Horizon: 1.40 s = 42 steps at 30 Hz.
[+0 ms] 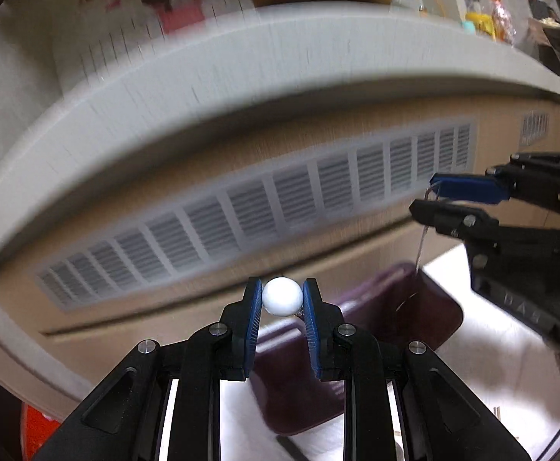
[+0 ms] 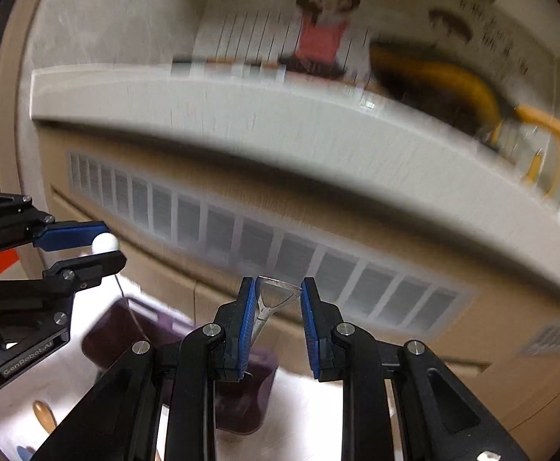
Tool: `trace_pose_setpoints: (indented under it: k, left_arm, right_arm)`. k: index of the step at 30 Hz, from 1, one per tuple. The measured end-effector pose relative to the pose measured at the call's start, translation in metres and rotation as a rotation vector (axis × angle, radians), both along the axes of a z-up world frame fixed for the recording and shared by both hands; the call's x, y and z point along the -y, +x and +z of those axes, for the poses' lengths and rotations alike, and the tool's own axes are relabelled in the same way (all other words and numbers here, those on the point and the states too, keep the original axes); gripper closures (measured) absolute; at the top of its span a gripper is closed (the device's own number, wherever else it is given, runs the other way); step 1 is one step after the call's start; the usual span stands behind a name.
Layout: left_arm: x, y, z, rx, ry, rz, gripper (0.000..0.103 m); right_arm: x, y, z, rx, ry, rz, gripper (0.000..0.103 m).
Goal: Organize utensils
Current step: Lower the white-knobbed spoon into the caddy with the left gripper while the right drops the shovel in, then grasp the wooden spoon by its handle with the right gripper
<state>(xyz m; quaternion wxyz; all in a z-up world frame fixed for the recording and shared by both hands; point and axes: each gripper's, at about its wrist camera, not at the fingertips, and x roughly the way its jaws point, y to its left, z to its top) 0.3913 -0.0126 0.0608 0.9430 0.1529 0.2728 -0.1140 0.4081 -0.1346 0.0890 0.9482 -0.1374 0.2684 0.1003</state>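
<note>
Left gripper (image 1: 282,299): fingers clamped on a white ball (image 1: 282,296), which sits between the blue pads right at the fingertips, touching both. The ball is smooth, matt and round; a thin wire stem shows just below it, so it appears to be the end knob of a utensil, the rest of which hangs out of sight beneath the fingers. In the right wrist view the same ball (image 2: 105,244) shows between the two fingers at the left edge of the scene.

Right gripper (image 2: 278,299): fingers clamped on a clear utensil handle (image 2: 276,294). Its flared, flat-topped end spans the gap at the fingertips; below that it narrows to a slim neck lying against the left pad. The material is transparent and glassy. In the left wrist view a thin clear shaft (image 1: 420,246) hangs down from these fingers.

Both items are held in the air, above a dark purple container (image 1: 391,315) that stands on the white worktop (image 1: 502,342), near side. Beyond it, on the far side, runs a beige panel with a long slatted vent (image 1: 264,207) below a pale ledge. The surroundings are blurred.
</note>
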Motion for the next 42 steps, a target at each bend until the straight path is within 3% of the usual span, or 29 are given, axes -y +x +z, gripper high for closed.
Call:
trace_pose_setpoints:
  k: [4,8,12,14,21,30,42]
  left_arm:
    - [-0.002,0.019,-0.029,-0.087,-0.044,-0.005,0.080]
    - [-0.008,0.020,-0.039,-0.098,-0.085,-0.003,0.079]
    - [-0.023,0.009,-0.026,-0.052,-0.127,0.020,0.069]
    - [-0.033,-0.001,-0.018,-0.027,-0.140,0.041,0.057]
    - [-0.066,-0.037,-0.016,-0.030,-0.189,0.124,0.050]
    - [-0.103,-0.102,-0.079,-0.209,-0.239,0.211,0.048]
    - [-0.114,-0.163,-0.147,-0.387,-0.339,0.217,0.046]
  right_arm:
    - [0.002,0.015,-0.033,-0.105,0.039,0.015,0.081]
    - [0.005,0.021,-0.052,-0.188,0.065,0.035,0.078]
    - [0.011,0.010,-0.052,-0.165,0.065,0.026,0.073]
    - [0.017,0.001,-0.047,-0.147,0.072,0.020,0.072]
    - [0.026,-0.037,-0.035,-0.113,0.050,0.019,0.072]
    - [0.016,-0.096,-0.058,-0.158,0.028,0.075,0.072]
    - [-0.030,-0.141,-0.118,-0.308,0.000,0.232,0.072]
